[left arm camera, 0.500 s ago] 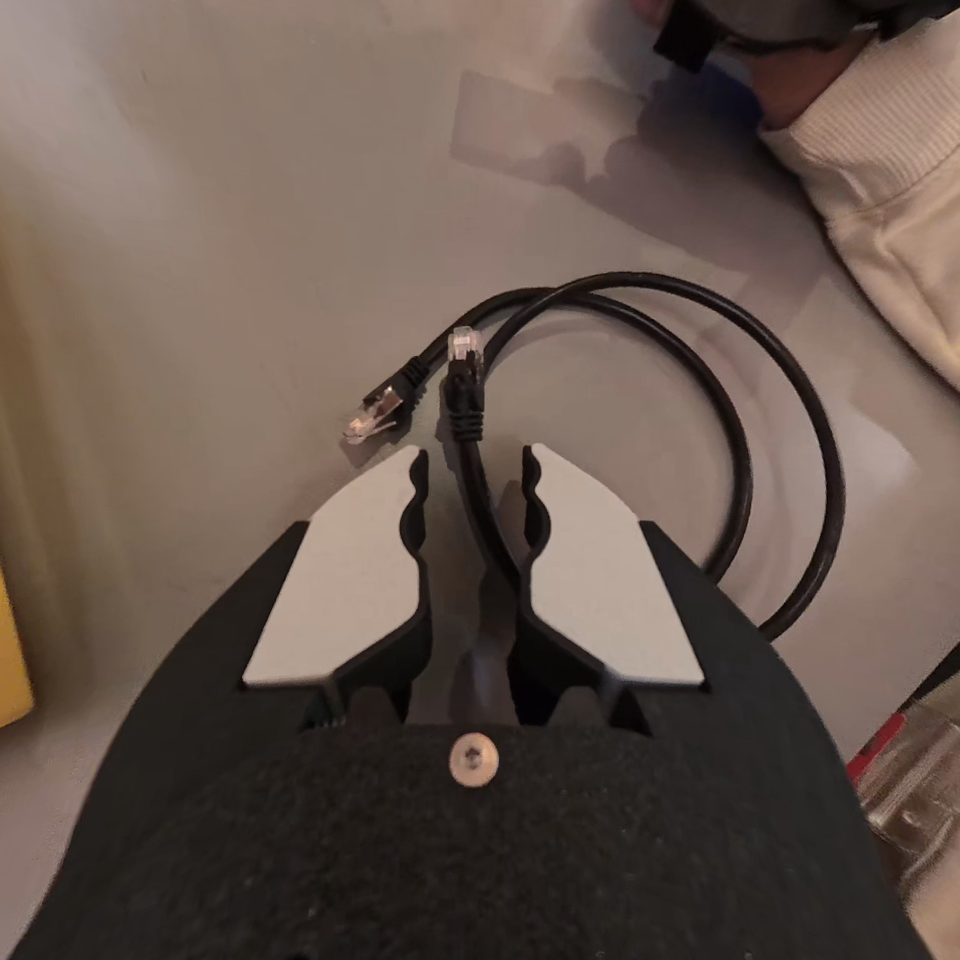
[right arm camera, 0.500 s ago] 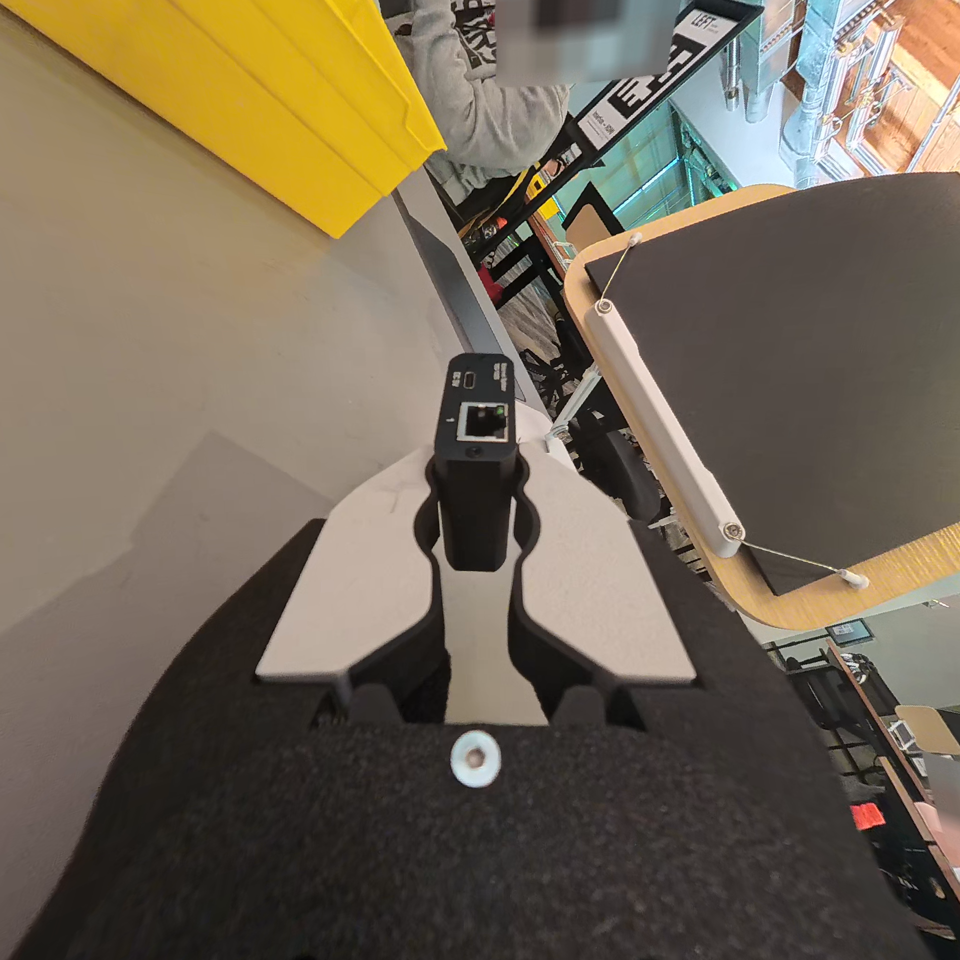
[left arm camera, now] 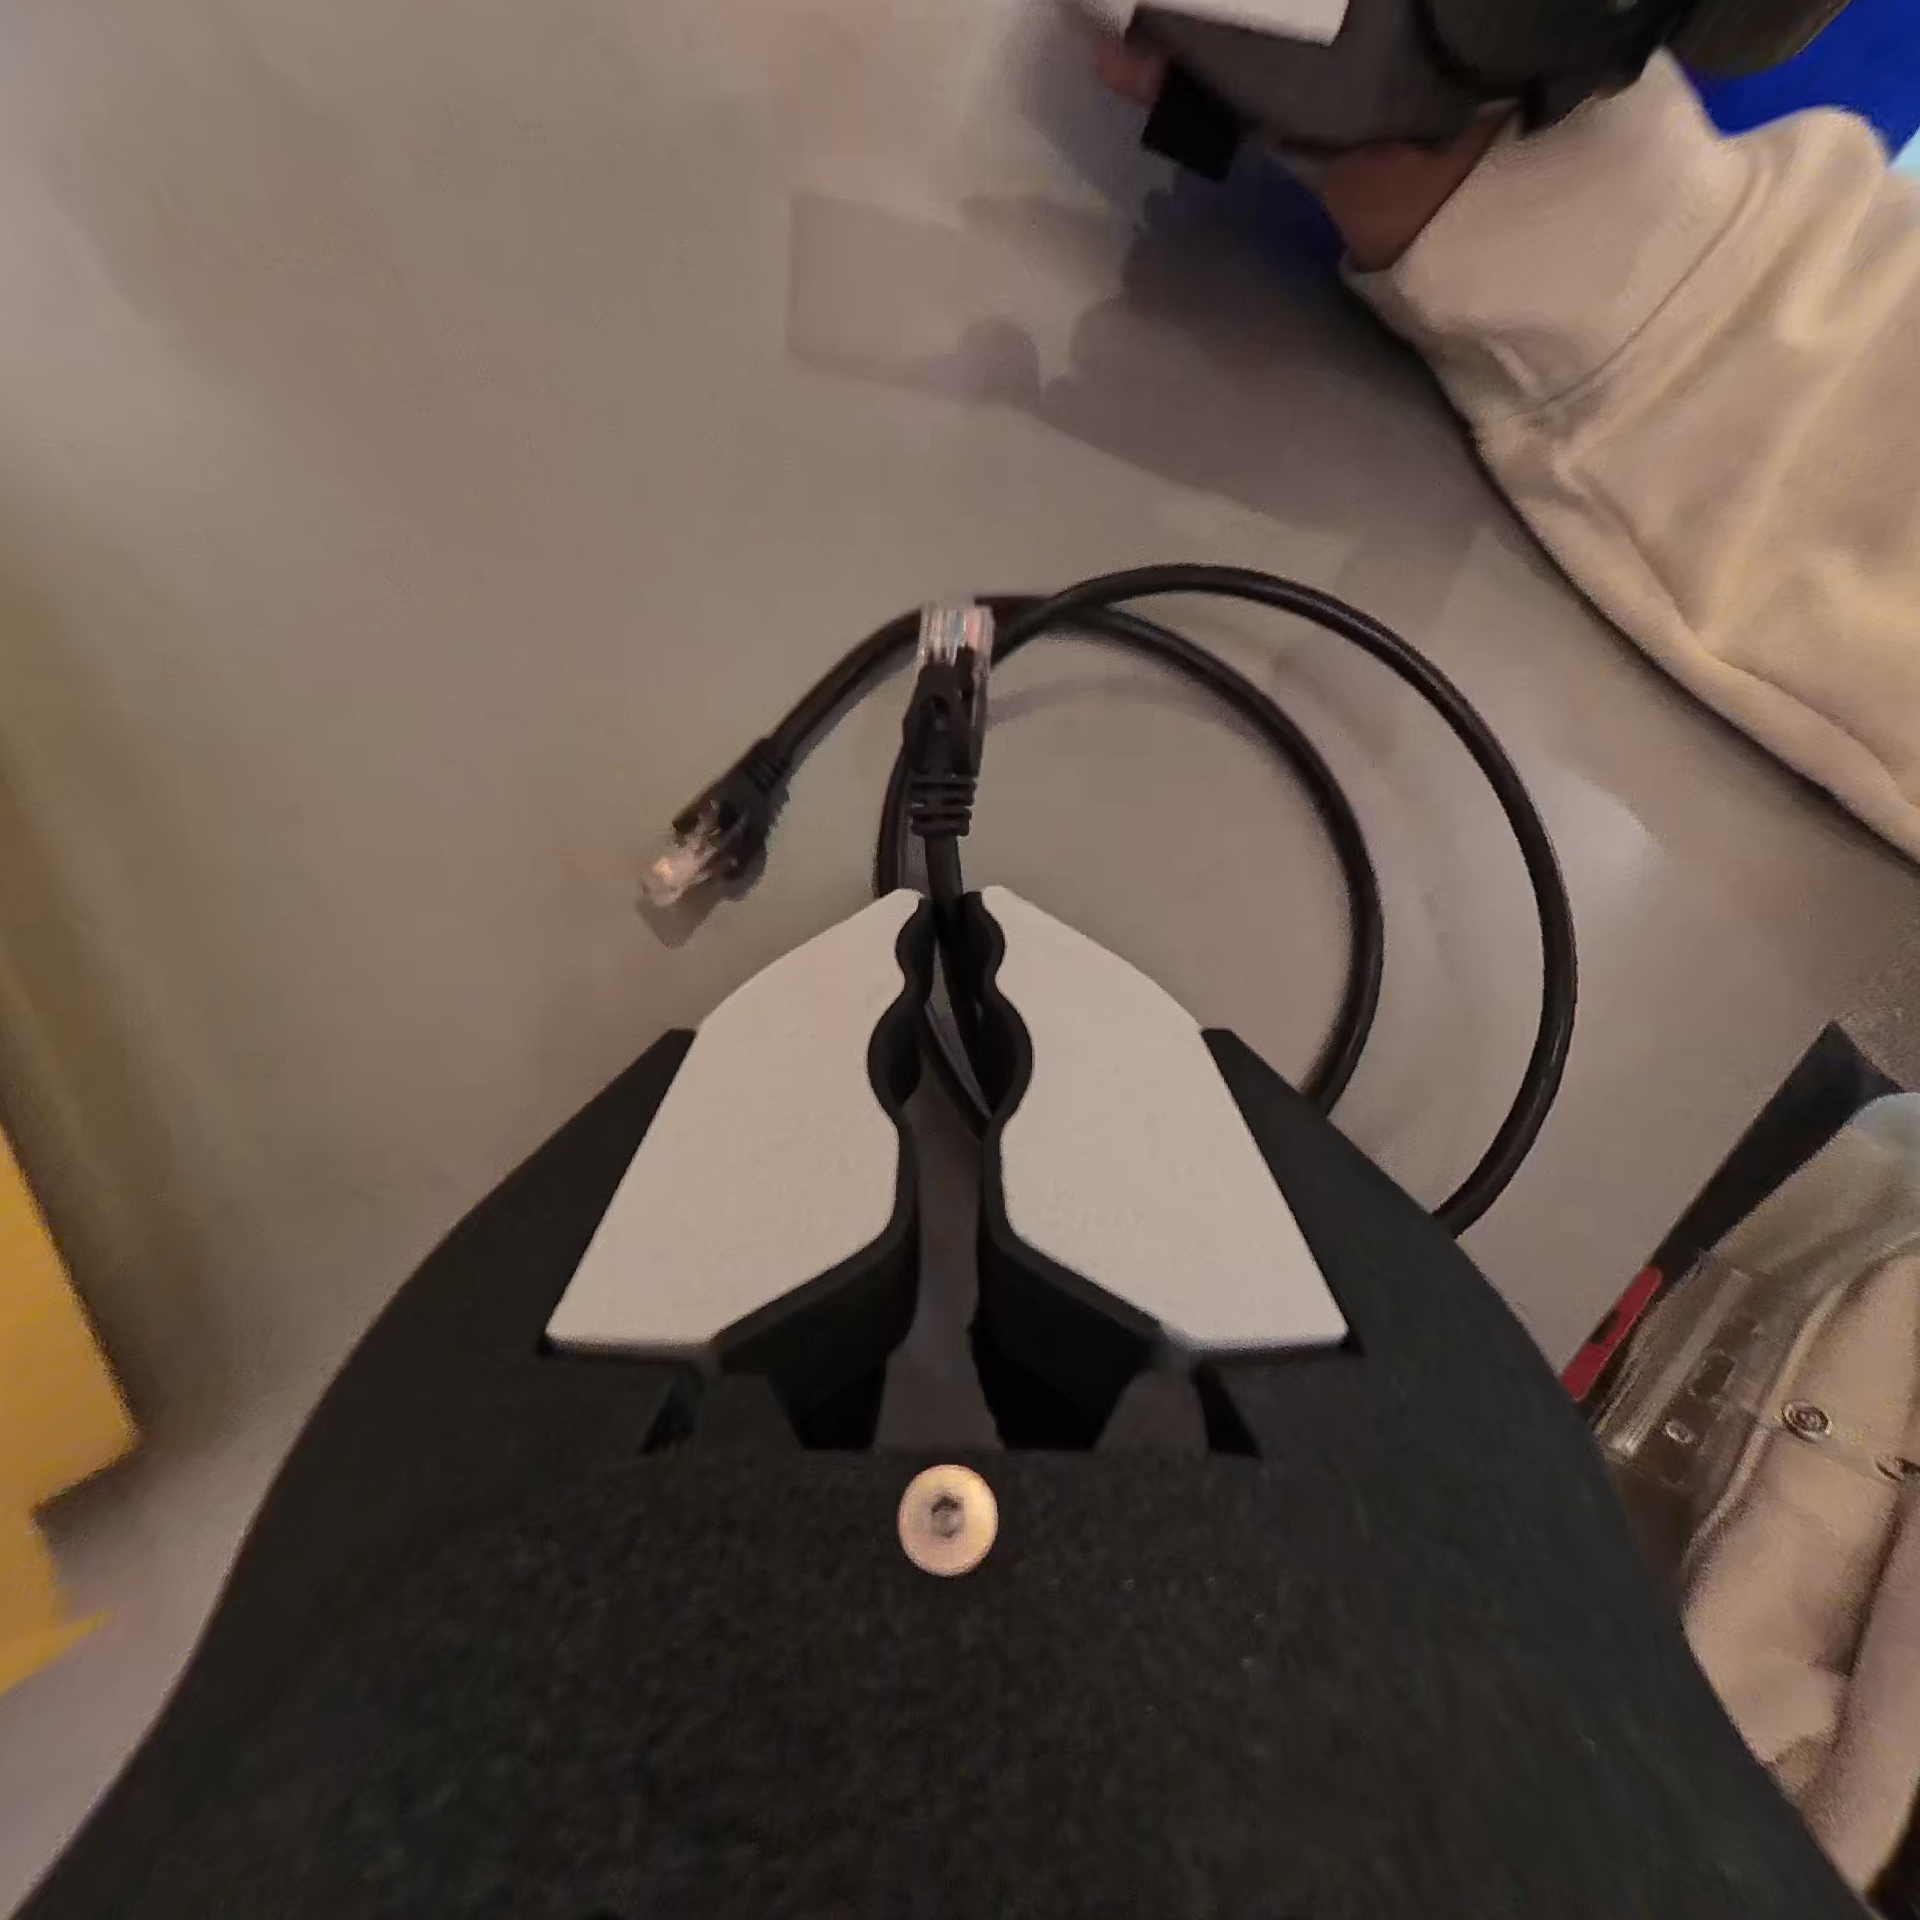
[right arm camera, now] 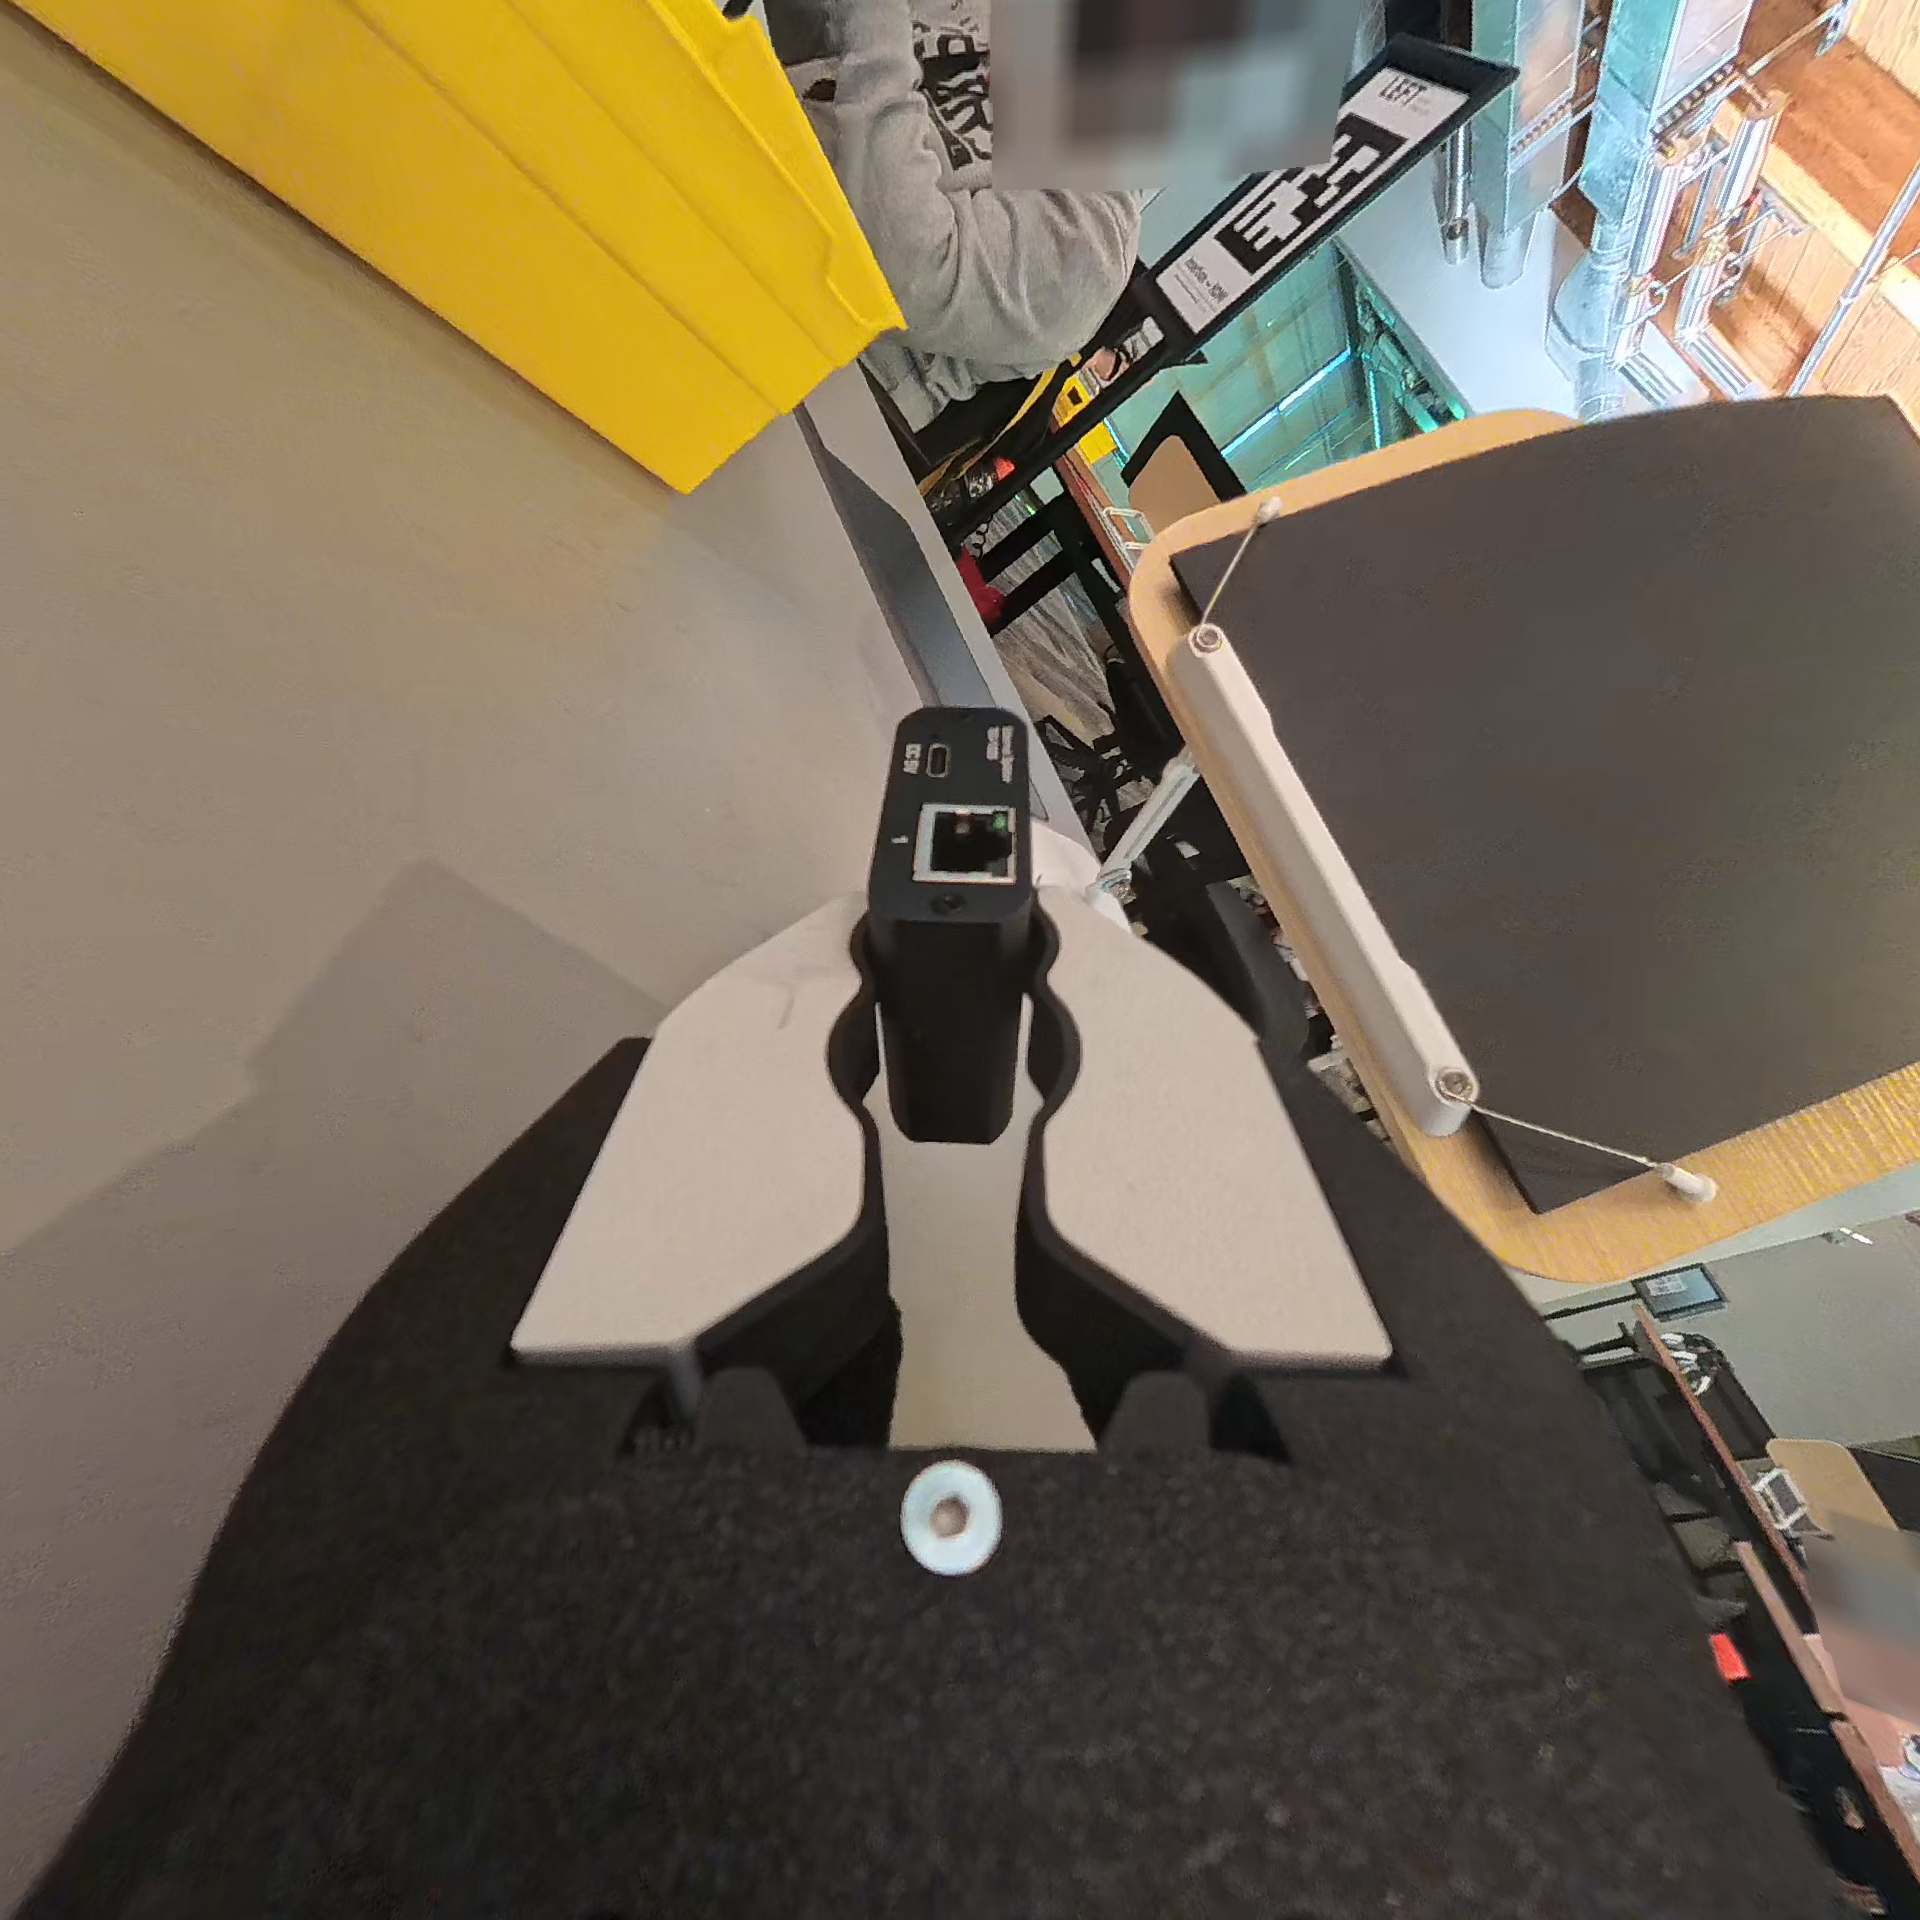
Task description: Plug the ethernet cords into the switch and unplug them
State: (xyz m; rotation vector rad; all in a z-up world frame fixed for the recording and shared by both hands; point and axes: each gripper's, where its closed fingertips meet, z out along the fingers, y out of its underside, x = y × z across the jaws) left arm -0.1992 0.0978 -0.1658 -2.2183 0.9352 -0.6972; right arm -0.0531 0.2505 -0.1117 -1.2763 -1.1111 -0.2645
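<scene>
Currently I am clamping the left gripper (left arm camera: 948,902) on the black cord (left arm camera: 1434,790) just behind its plug (left arm camera: 952,644); the free plug (left arm camera: 694,850) is blurring. My right gripper (right arm camera: 948,925) is gripping the switch (right arm camera: 954,831), port facing me, its small print too fine to make out.

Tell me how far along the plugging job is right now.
Done: the right gripper is shut on the switch, and the left gripper is shut on the ethernet cord just behind one plug. In hand: bringing the two together. Left: the port is empty; the other plug lies on the table; then unplugging.
</scene>
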